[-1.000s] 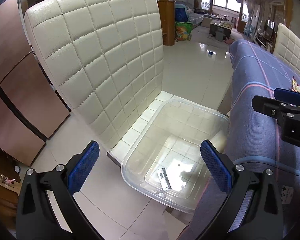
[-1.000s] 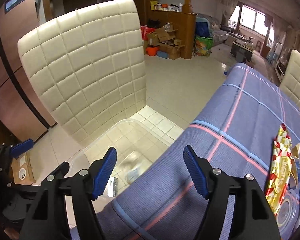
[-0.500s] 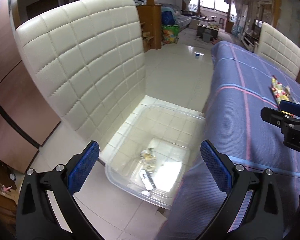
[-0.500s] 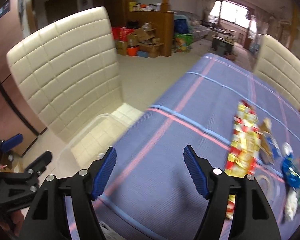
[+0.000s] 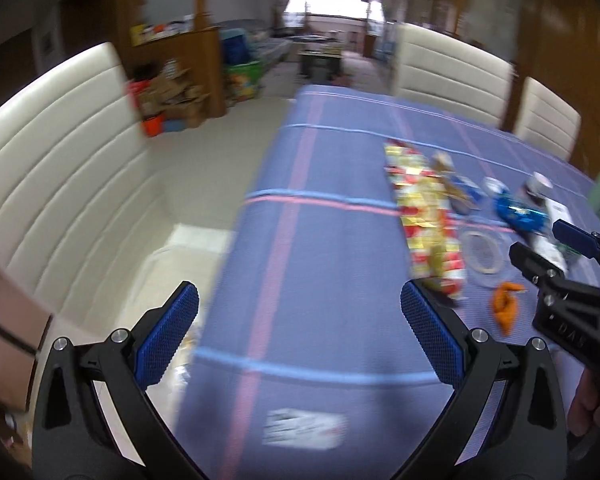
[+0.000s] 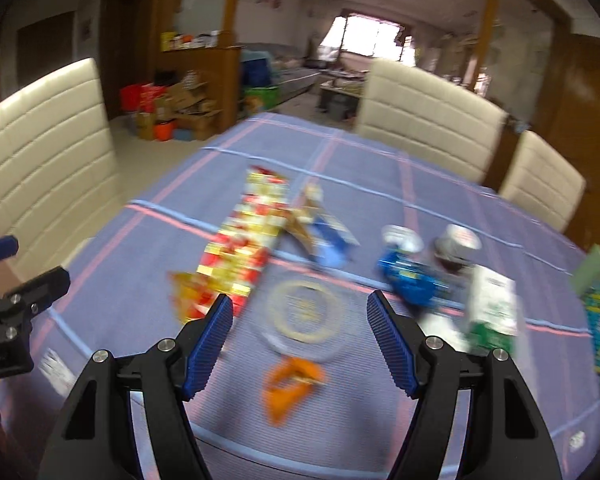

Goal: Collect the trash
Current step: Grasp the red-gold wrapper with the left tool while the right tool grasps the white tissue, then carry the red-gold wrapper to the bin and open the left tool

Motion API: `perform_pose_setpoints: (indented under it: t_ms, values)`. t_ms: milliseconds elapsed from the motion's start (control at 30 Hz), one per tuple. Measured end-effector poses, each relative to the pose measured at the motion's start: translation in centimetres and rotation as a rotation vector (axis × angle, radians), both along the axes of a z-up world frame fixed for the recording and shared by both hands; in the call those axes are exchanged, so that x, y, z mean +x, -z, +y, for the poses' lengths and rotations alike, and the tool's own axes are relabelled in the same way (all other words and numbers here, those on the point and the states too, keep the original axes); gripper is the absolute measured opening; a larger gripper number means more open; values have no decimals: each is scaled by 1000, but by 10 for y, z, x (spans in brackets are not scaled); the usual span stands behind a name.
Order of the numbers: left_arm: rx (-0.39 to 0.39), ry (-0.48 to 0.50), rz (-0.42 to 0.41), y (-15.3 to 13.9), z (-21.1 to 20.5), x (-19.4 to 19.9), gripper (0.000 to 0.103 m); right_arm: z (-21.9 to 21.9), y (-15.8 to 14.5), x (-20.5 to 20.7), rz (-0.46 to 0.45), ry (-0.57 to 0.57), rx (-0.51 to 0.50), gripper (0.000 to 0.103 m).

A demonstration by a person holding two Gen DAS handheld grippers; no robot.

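Both grippers — left [image 5: 299,334], right [image 6: 300,338] — hold fingers apart and empty over one orange wrapper [image 6: 290,386], three cream chairs.

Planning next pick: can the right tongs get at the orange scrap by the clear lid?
Probably yes. The right tongs are open and empty, and the orange scrap lies bare on the tablecloth just ahead, nothing covering it.

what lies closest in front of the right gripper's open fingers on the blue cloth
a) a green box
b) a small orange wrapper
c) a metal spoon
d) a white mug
b: in the right wrist view the small orange wrapper lies on the cloth just ahead of the empty right gripper, nearer than the clear round lid.
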State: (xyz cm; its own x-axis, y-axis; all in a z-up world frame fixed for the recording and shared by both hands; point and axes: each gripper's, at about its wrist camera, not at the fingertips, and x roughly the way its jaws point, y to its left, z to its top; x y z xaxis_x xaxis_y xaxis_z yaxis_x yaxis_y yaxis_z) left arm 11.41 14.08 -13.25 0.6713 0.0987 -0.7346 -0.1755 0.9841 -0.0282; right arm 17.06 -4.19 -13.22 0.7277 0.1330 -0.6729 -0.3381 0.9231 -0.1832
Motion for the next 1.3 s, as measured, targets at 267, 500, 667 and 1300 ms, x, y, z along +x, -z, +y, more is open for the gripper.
perform_pose_setpoints:
  t_ms: [267, 500, 667, 1300]
  values:
    - [19, 121, 38, 11, -71, 46, 100, -83, 5, 10, 1, 145, -46, 55]
    - [30, 113, 81, 28, -85, 68, 96, -112, 22, 24, 100, 146, 42, 46]
    - [20, 119, 121, 40, -86, 77, 84, -113, 38, 31, 134, 144, 48, 45]
    - [16, 113, 87, 35, -73, 54, 20, -109, 35, 13, 115, 151, 66, 16]
